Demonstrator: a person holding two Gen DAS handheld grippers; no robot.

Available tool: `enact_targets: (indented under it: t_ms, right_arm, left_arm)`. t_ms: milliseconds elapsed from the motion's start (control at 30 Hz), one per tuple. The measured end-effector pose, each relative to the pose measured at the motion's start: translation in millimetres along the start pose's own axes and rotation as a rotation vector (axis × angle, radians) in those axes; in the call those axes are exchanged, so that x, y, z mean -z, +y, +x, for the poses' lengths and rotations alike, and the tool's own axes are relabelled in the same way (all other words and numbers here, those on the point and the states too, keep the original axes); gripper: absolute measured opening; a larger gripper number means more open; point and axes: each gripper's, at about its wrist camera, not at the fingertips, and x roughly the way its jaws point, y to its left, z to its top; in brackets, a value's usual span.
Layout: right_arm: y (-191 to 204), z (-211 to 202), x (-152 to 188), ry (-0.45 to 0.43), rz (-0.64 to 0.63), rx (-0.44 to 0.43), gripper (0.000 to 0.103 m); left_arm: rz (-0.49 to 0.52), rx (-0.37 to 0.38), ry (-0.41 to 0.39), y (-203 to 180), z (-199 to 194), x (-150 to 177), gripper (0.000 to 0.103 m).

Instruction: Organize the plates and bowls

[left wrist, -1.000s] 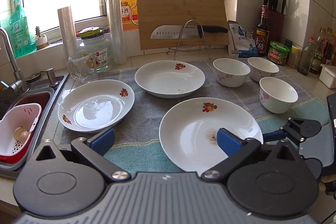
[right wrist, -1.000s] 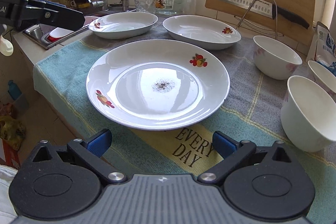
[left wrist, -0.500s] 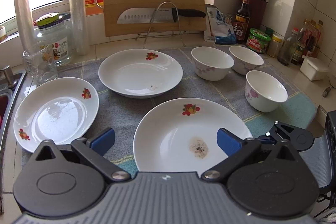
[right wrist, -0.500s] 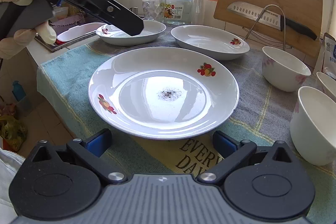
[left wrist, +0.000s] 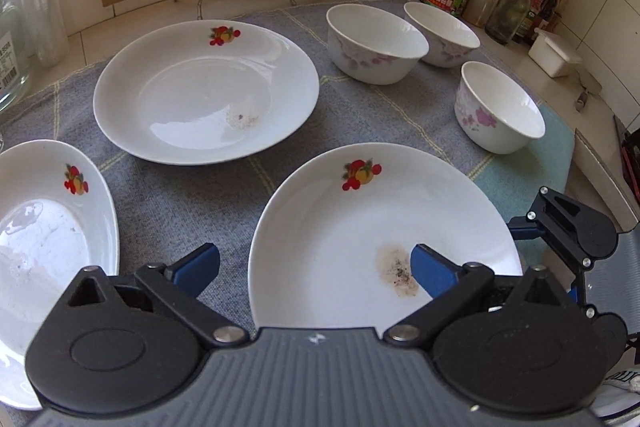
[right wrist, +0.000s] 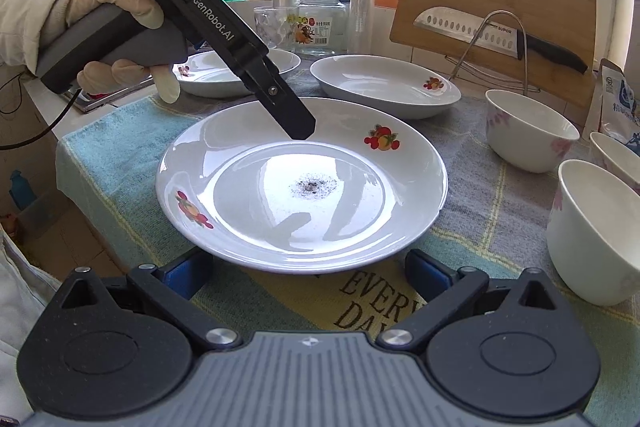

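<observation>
Left claw [left wrist: 315, 264], gripped in my gloved hand [right wrist: 120, 39], hangs above the near plate [right wrist: 301, 183]; its jaws have just been closing but still stand wide, one blue pad [left wrist: 434, 273] over the plate's soiled centre, nothing held. Left to right on the towel [right wrist: 472, 211] covering the tabletop: one plate [left wrist: 48, 227], a second plate [left wrist: 206, 93] behind, the near plate, then three bowls [left wrist: 376, 45]. Right claw [right wrist: 310, 273] sits wide open and empty at the near plate's front rim.
</observation>
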Motion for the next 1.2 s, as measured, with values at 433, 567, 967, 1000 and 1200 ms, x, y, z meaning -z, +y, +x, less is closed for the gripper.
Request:
enact_targets:
  t_ms: [433, 567, 967, 1000, 1200]
  right_arm:
    - [4, 1, -3, 0.002, -0.038, 0.016, 0.103]
    - [3, 2, -5, 0.008, -0.041, 0.010, 0.103]
    - [5, 3, -7, 0.020, -0.057, 0.015, 0.103]
    - [5, 3, -7, 0.021, -0.057, 0.016, 0.103]
    - [5, 3, -9, 0.031, -0.056, 0.019, 0.103]
  left_arm:
    - [0.104, 0.154, 0.206, 7, 21, -20, 0.094]
    - [0.142, 0.160, 0.241, 4, 24, -25, 0.094]
    - [0.159, 0.173, 0.269, 5, 27, -30, 0.094]
    - [0.159, 0.178, 0.274, 5, 28, -30, 0.094]
    - [0.153, 0.206, 0.294, 6, 29, -33, 0.093]
